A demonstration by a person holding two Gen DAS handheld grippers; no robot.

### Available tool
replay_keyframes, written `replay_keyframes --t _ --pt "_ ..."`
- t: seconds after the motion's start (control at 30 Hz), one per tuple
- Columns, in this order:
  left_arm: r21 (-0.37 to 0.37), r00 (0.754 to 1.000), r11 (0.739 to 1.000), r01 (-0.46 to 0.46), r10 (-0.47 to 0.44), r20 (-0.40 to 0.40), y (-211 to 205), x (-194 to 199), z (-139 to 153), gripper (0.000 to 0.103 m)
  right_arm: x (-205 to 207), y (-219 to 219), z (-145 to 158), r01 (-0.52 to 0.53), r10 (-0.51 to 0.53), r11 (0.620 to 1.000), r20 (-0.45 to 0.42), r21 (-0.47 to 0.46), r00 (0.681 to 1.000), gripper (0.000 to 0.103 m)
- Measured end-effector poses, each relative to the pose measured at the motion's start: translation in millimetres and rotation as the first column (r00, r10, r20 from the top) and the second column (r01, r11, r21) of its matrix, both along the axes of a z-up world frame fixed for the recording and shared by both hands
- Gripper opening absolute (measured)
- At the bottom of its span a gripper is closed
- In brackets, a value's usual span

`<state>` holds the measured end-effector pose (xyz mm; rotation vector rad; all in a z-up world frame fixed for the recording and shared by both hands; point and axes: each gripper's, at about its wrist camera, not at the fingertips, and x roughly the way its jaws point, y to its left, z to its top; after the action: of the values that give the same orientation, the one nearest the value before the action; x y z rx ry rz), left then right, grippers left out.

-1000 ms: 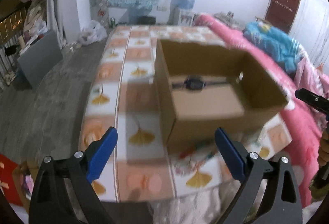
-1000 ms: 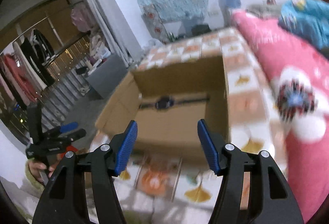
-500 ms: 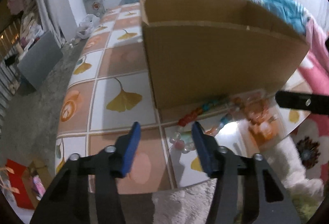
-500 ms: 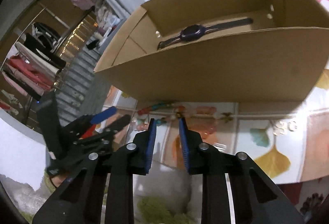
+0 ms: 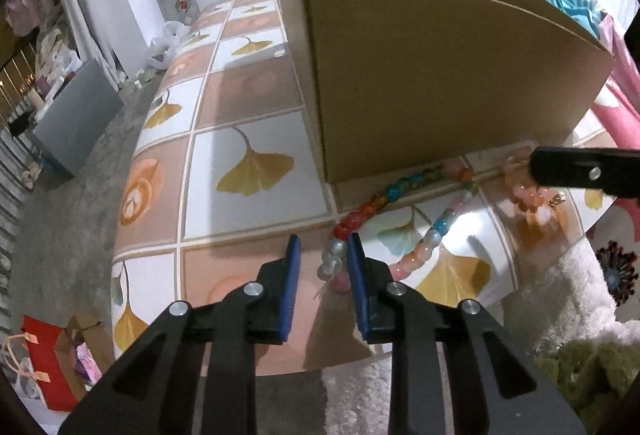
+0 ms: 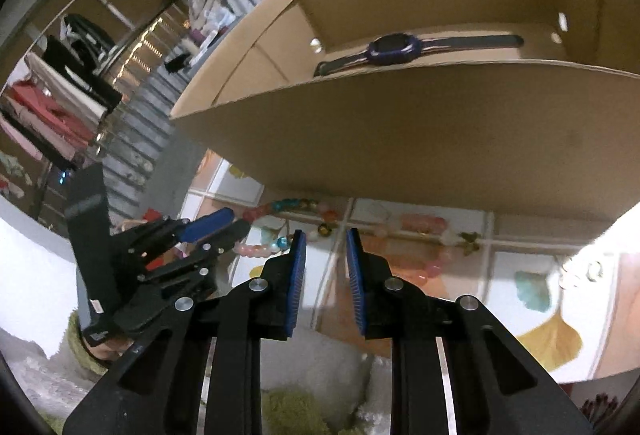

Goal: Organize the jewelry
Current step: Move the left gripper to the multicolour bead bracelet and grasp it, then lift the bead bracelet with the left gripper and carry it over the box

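Now straddling the bead necklace [image 5: 404, 231] near the box [image 5: 440, 75], left gripper [image 5: 320, 247] jaws narrowed, not pinching; right gripper [image 6: 326, 241] likewise narrow, empty.

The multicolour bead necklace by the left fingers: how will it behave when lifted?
Probably floppy: the bead necklace lies in a loose curving loop on the table, so it should drape and swing. Its round, glossy beads may slip between the left gripper's fingers. It looks light.
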<state>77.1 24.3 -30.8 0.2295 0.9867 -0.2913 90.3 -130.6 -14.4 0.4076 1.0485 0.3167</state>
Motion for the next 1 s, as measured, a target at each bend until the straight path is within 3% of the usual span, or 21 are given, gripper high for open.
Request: replay_keyframes --t 0.37,0.6,0.7,0.77,0.83,1.0 --pt "-0.037 1.000 0.999 0.003 -0.004 -0.017 4.1 2.6 -0.3 0.023 19.5 25.1 -7.5 -0.065 0.067 0.983 0.004 -0.169 0.998 0.025" --pt "-0.040 1.000 0.999 0.011 -0.011 -0.008 5.2 7.1 -2.8 0.023 24.1 31.5 -14.1 -0.088 0.092 0.970 0.005 -0.226 0.996 0.024" --pt "-0.039 1.000 0.999 0.013 -0.013 -0.001 3.3 7.4 -2.5 0.023 26.4 32.7 -13.9 -0.089 0.096 0.962 0.015 -0.257 0.995 0.019" --pt "-0.041 1.000 0.999 0.013 -0.013 0.004 2.3 8.8 -2.5 0.021 27.1 31.7 -13.9 -0.087 0.097 0.957 0.023 -0.277 0.995 0.009" --pt "-0.050 1.000 0.999 0.016 -0.016 0.004 1.8 10.1 -1.7 0.010 26.9 25.2 -13.0 -0.084 0.093 0.964 0.023 -0.253 0.995 0.008" --pt "-0.102 1.000 0.995 0.008 -0.009 -0.009 4.2 9.5 4.8 0.009 20.9 11.0 -5.3 -0.071 0.080 0.977 0.037 -0.202 0.996 0.007"
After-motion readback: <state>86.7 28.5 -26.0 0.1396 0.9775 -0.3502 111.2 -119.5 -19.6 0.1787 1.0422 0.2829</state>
